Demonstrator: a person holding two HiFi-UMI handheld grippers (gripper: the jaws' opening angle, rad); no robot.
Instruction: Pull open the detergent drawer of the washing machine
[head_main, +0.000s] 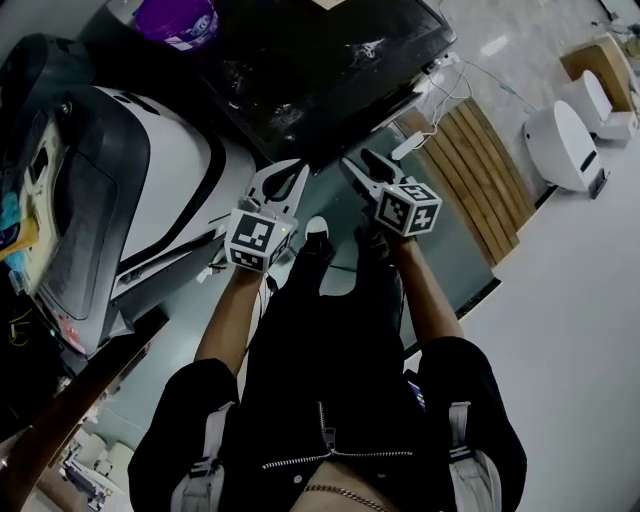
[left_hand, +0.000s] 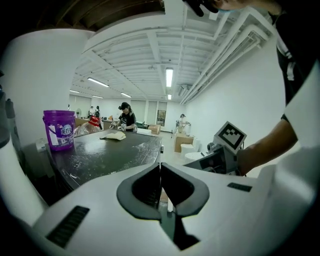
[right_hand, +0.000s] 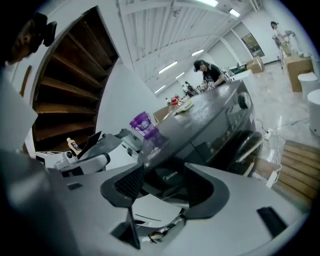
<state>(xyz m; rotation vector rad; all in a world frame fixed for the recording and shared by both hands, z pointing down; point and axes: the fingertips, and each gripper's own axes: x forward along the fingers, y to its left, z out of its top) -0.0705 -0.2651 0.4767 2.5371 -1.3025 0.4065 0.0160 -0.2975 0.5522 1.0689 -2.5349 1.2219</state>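
Wore black short sleeves (head_main: 185, 395), black trousers (head_main: 335, 320), a silver zip (head_main: 326, 432), grey straps (head_main: 203, 465); white left gripper (head_main: 288, 172) and right gripper (head_main: 357, 158), checker-marked cubes (head_main: 252, 240).

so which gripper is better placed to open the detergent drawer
Right, likely: the right gripper is open and lined up on the washing machine front; the left gripper is shut, aimed over its top.

We reach our bare left forearm (head_main: 228, 325) and right forearm (head_main: 428, 295) forward, side by side. Our white, marker-cubed left gripper (head_main: 286, 178) has its jaws pressed together, empty. Our matching right gripper (head_main: 357, 162) holds its jaws apart, gripping nothing.
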